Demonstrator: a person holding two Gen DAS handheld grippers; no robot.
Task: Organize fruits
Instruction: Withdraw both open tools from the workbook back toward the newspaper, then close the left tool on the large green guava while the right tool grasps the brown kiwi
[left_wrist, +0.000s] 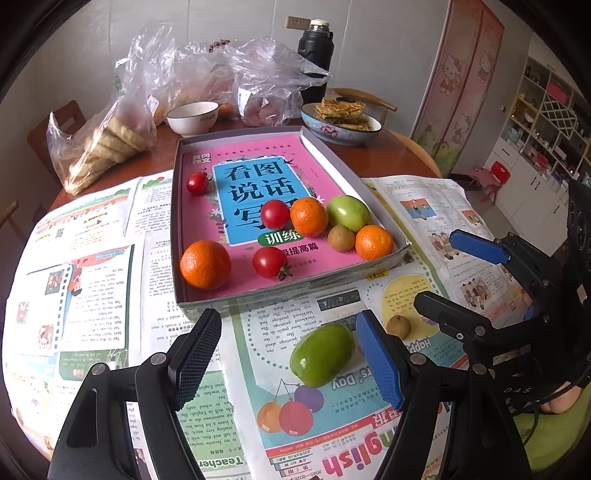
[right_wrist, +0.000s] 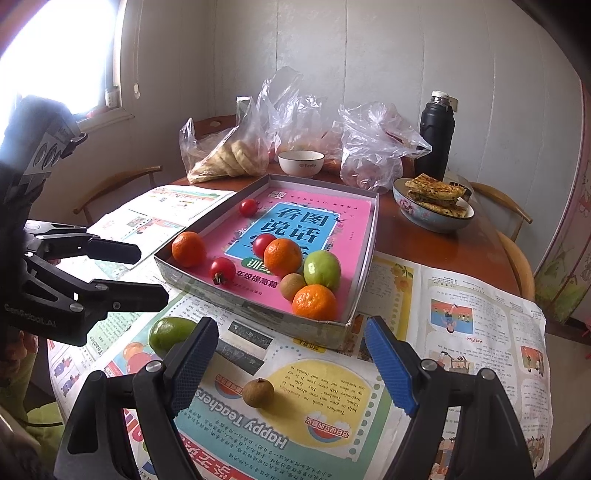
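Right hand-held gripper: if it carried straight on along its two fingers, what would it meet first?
Most likely the small round brown longan-like fruit lying on the newspaper, centred between the open fingers of the right hand-held gripper. Depth is unclear; overshooting it would lead to the grey cardboard tray's near wall.

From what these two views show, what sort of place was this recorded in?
Most likely a home dining area. A round wooden table holds a bowl of flatbread, a thermos and bags of food, with wooden chairs around it and a cartoon curtain beside shelves.
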